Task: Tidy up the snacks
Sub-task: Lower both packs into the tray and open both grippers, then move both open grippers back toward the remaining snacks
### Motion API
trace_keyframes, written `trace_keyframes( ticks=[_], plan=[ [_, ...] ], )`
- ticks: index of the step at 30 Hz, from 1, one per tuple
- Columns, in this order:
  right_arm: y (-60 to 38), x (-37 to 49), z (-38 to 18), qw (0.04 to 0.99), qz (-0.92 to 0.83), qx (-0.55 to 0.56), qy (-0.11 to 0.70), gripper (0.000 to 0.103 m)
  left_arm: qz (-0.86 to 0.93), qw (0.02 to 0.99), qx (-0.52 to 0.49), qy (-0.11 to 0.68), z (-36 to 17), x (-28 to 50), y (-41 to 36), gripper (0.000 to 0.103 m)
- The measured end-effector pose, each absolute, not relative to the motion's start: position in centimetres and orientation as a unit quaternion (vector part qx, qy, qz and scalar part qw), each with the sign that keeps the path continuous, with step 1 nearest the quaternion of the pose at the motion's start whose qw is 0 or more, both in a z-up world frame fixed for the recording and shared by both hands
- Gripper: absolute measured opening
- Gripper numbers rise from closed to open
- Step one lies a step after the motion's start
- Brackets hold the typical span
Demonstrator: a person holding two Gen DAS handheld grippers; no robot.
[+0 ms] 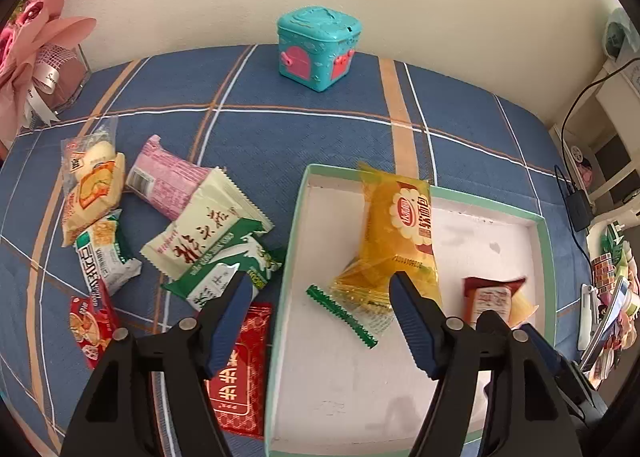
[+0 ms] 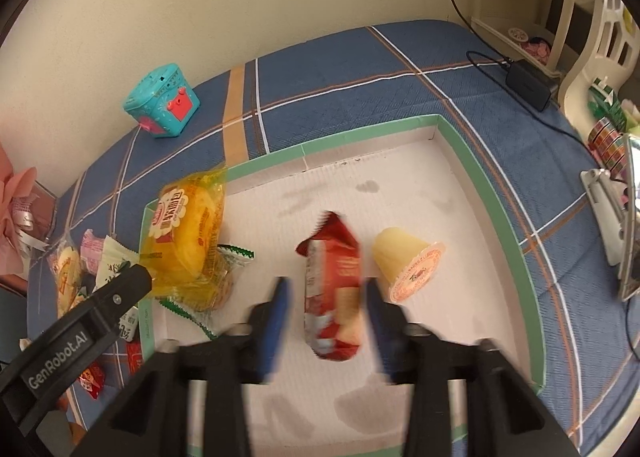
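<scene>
We take the shallow white tray with the green rim (image 2: 460, 137) as our landmark on the blue plaid cloth (image 1: 280, 129). Inside it, against the left wall, a yellow bread packet (image 1: 400, 233) leans over the rim, lying on top of a clear packet with green serrated ends (image 1: 352, 309). Our left gripper (image 1: 320, 321) hangs over that left part of the tray with its blue-padded jaws apart, and nothing is pressed between them — the yellow packet sits just beyond one fingertip. Further to the right inside the tray lies a red biscuit packet (image 2: 334, 289), and just right of it a yellow jelly cup (image 2: 408, 261) lies on its side. Our right gripper (image 2: 326, 301) stands over the red packet with its jaws apart on either side of it; the fingers are blurred in the right wrist view, but they seem to be clear of the wrapper. Outside the tray, to its left, the loose snacks (image 1: 168, 225) lie in a heap on the cloth: cream, pink, green-and-white and orange packets, with a flat red sachet (image 1: 240, 373) just beside the tray's left wall. Beyond the tray, near the wall, stands a teal toy box (image 1: 318, 49), and a black adapter (image 2: 528, 83) lies past its right far corner.
</scene>
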State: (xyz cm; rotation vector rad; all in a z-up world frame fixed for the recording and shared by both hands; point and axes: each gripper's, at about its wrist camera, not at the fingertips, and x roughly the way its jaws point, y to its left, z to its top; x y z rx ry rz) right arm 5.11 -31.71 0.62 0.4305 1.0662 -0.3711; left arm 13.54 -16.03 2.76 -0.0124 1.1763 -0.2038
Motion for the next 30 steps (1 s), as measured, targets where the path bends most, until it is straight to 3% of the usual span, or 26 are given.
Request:
trace_keyframes(
  ticks=[5,10,14,18,30],
  plan=[
    [-30.9,4.6,1.6,0.826,-0.171,0.186,0.504,0.066,-0.092,0.832,-0.002,0.547,3.7,13.1,-15.2,0.084],
    [-30.4,4.1,2.3,0.827,-0.178,0.175,0.504,0.086,-0.076,0.84,0.002,0.538,4.6,12.7,-14.2,0.086],
    [-30.3,3.7,2.5,0.827,-0.181,0.172,0.504,0.093,-0.062,0.843,-0.001,0.534,5.0,12.5,-12.9,0.095],
    [-30.1,3.3,2.7,0.828,-0.183,0.167,0.504,0.103,-0.05,0.847,0.0,0.53,5.4,12.2,-11.7,0.095],
    [-27.8,3.0,3.3,0.84,-0.159,0.134,0.502,0.103,-0.037,0.845,-0.016,0.533,5.4,11.4,-8.4,0.095]
  ],
)
